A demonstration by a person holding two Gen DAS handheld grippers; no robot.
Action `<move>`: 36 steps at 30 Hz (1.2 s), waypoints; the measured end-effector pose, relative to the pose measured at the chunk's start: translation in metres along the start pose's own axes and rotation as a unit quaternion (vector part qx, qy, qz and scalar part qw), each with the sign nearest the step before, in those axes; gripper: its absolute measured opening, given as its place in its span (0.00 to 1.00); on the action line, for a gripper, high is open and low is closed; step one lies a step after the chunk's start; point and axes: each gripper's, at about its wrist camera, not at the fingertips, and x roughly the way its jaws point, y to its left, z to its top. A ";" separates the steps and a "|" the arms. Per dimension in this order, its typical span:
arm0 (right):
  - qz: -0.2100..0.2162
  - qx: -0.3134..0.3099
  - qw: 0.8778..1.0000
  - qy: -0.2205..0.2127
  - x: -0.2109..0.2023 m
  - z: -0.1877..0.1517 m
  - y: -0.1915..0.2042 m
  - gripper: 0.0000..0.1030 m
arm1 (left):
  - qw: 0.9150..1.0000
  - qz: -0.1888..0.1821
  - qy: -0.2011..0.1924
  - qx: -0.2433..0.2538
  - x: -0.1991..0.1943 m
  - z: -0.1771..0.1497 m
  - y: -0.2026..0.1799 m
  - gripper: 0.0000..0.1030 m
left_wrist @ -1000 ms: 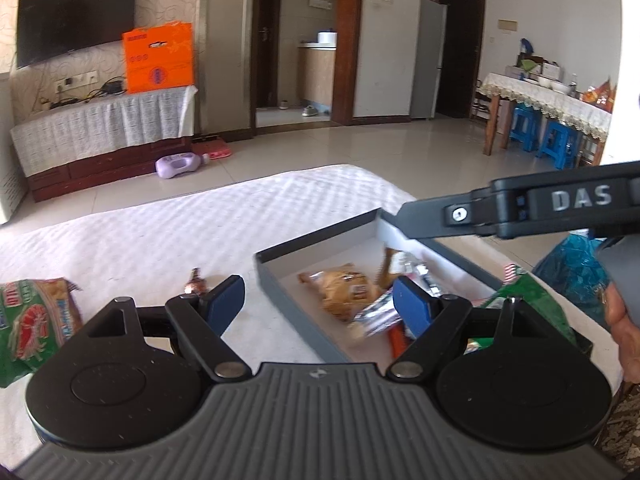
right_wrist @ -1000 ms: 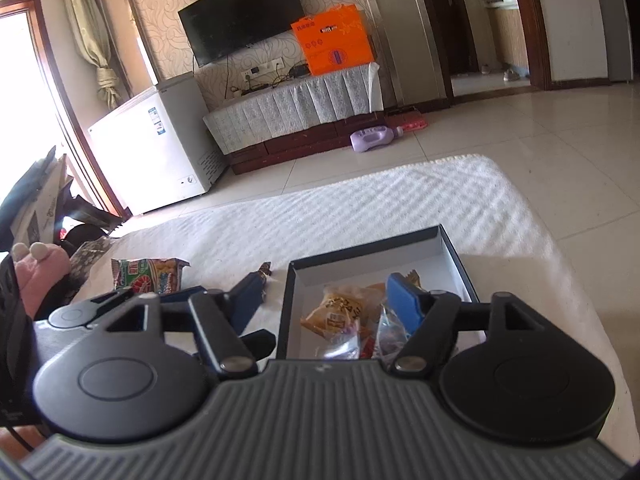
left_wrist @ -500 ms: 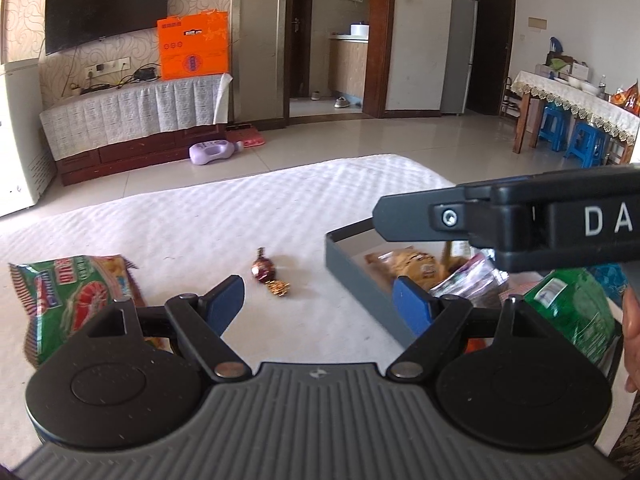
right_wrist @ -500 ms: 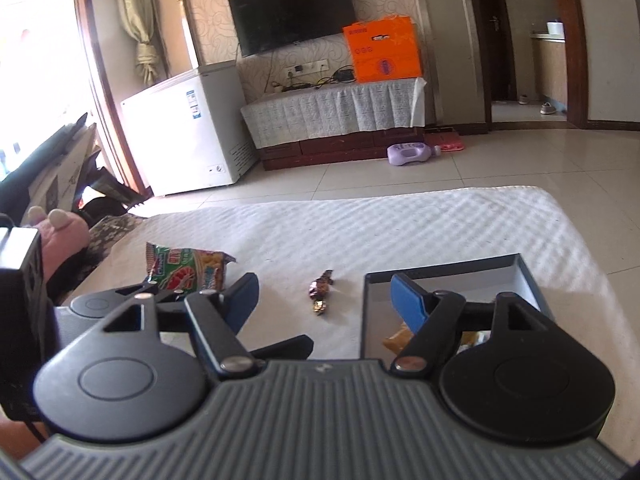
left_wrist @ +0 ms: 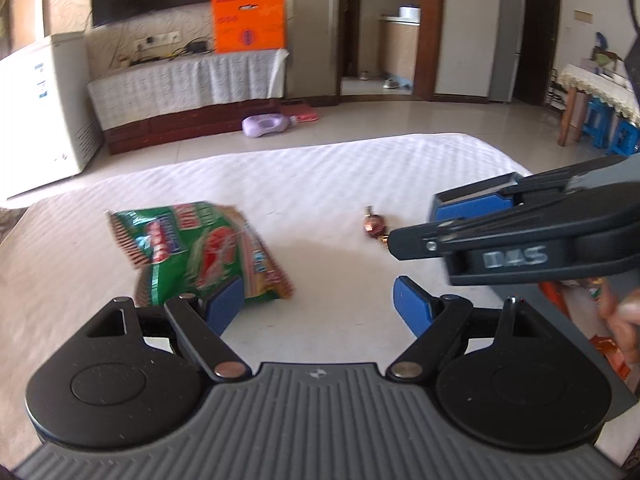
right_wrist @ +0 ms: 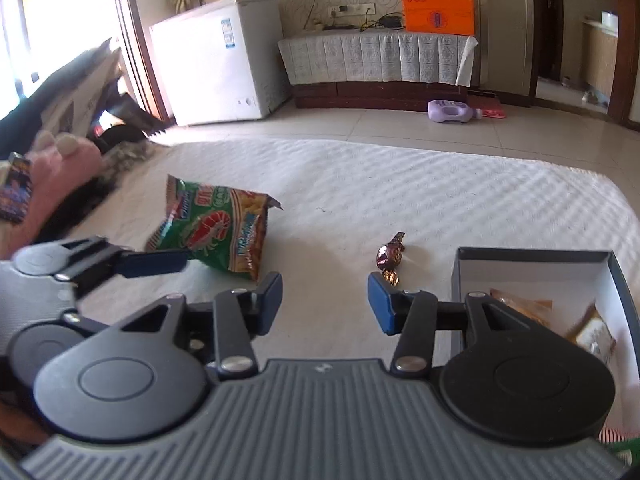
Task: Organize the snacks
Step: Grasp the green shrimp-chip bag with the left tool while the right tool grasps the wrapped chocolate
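Observation:
A green snack bag (left_wrist: 200,252) (right_wrist: 216,232) lies on the white-covered table, just ahead of my left gripper (left_wrist: 320,306), which is open and empty. A small wrapped candy (left_wrist: 374,226) (right_wrist: 390,258) lies to its right. My right gripper (right_wrist: 324,304) is open and empty, with the candy just beyond its right finger; it also shows from the side in the left wrist view (left_wrist: 460,220). A grey box (right_wrist: 536,256) holding several snacks sits at the right.
The white cloth (left_wrist: 320,168) covers the table, whose far edge drops to a tiled floor. A pink plush (right_wrist: 56,176) lies at the table's left. A freezer (right_wrist: 216,64), a TV stand with an orange box (right_wrist: 438,2) and a purple bottle (right_wrist: 454,112) stand beyond.
Both grippers have swung left, away from the grey box. The green bag and the candy have come toward the middle of both views. Both stayed open.

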 end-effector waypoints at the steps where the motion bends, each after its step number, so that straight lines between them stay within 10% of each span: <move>1: -0.011 -0.002 1.000 0.005 0.008 0.002 0.001 0.48 | 1.000 0.002 0.000 -0.005 0.000 -0.001 0.005 0.83; 16: -0.087 -0.018 0.994 0.067 0.098 0.008 -0.017 0.26 | 0.997 0.032 -0.027 -0.060 -0.010 0.013 0.062 0.89; 31: -0.033 0.007 0.997 0.072 0.081 0.004 -0.028 0.17 | 0.982 0.022 0.021 -0.189 0.078 0.007 0.121 0.96; 36: -0.049 0.001 0.997 0.051 0.076 0.011 -0.025 0.31 | 0.980 -0.015 0.004 -0.199 0.081 0.005 0.117 0.64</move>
